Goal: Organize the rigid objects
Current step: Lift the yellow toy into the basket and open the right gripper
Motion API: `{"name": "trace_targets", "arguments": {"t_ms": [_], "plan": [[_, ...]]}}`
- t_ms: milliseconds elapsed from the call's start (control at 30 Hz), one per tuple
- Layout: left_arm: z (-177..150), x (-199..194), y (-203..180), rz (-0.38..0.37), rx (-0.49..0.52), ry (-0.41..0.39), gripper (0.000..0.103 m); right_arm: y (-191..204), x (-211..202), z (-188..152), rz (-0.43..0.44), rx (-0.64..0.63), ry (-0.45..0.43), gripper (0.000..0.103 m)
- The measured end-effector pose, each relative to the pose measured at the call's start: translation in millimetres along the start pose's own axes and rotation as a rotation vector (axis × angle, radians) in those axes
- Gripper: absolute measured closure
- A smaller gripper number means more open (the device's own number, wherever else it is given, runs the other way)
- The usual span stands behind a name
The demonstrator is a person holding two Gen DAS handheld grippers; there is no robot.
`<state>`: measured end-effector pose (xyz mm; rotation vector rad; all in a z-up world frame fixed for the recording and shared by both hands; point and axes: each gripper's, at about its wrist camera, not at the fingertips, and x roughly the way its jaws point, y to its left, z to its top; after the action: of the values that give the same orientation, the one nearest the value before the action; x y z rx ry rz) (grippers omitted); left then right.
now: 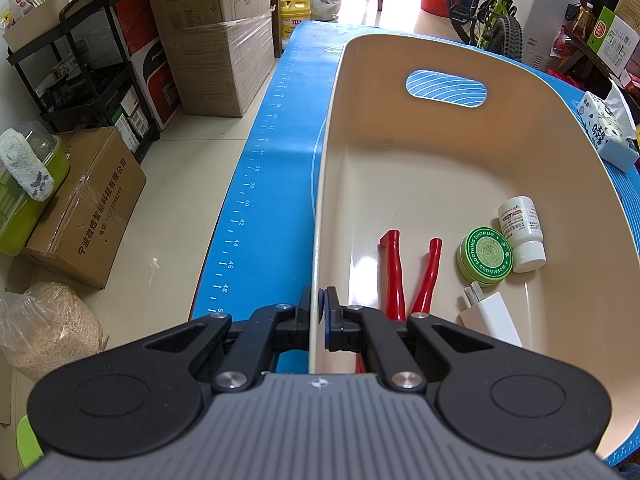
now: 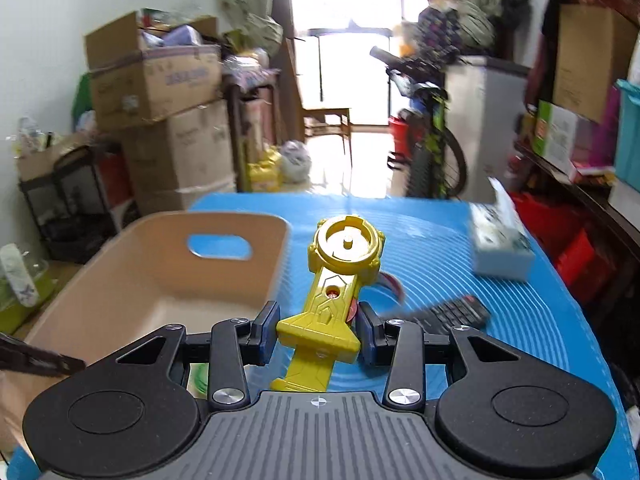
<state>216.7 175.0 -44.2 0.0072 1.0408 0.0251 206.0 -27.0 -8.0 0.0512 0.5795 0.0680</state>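
Cluttered storage fills the background: stacked cardboard boxes [image 1: 216,36] at the upper left of the left wrist view, a small bicycle [image 1: 490,12] at the upper right. A blue counter mat [image 1: 256,208] with printed ruler marks carries a beige basket [image 1: 400,168] with an oval handle hole in its far wall.

At the lower centre of that view the left gripper [image 1: 319,312] is clamped together on the basket's near rim, one pad on each side of the thin wall. Inside the basket, at the lower right of the frame, lie red-handled pliers [image 1: 394,276], a round green ointment tin [image 1: 485,255], a white pill bottle [image 1: 523,234] on its side touching the tin, and a white plug adapter [image 1: 490,316].

In the right wrist view the right gripper [image 2: 318,330] is closed on the handle of a yellow toy launcher [image 2: 344,264], held above the mat just right of the basket. A black remote control [image 2: 456,314] lies on the mat at centre right, a tissue box [image 2: 500,240] beyond it.
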Motion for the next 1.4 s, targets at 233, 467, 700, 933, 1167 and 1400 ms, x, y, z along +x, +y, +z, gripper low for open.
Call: {"name": "trace_targets", "arguments": {"t_ms": [233,467,700,933,1167,1400], "plan": [[0,0,0,0.002,0.002,0.0,0.097,33,10,14,0.079,-0.057,0.006,0.056],[0,0,0,0.004,0.005,0.0,0.097,69,34,9,0.14,-0.151,0.078,0.056],[1,0,0,0.006,0.009,0.0,0.097,93,60,5,0.184,-0.225,0.195,0.056],[2,-1,0,0.009,0.013,0.0,0.097,113,71,-5,0.205,-0.307,0.323,0.056],[2,-1,0,0.009,0.013,0.0,0.097,107,82,-9,0.202,-0.293,0.431,0.052],[3,-1,3,0.01,0.015,0.0,0.097,93,58,5,0.246,-0.245,0.316,0.042]]}}
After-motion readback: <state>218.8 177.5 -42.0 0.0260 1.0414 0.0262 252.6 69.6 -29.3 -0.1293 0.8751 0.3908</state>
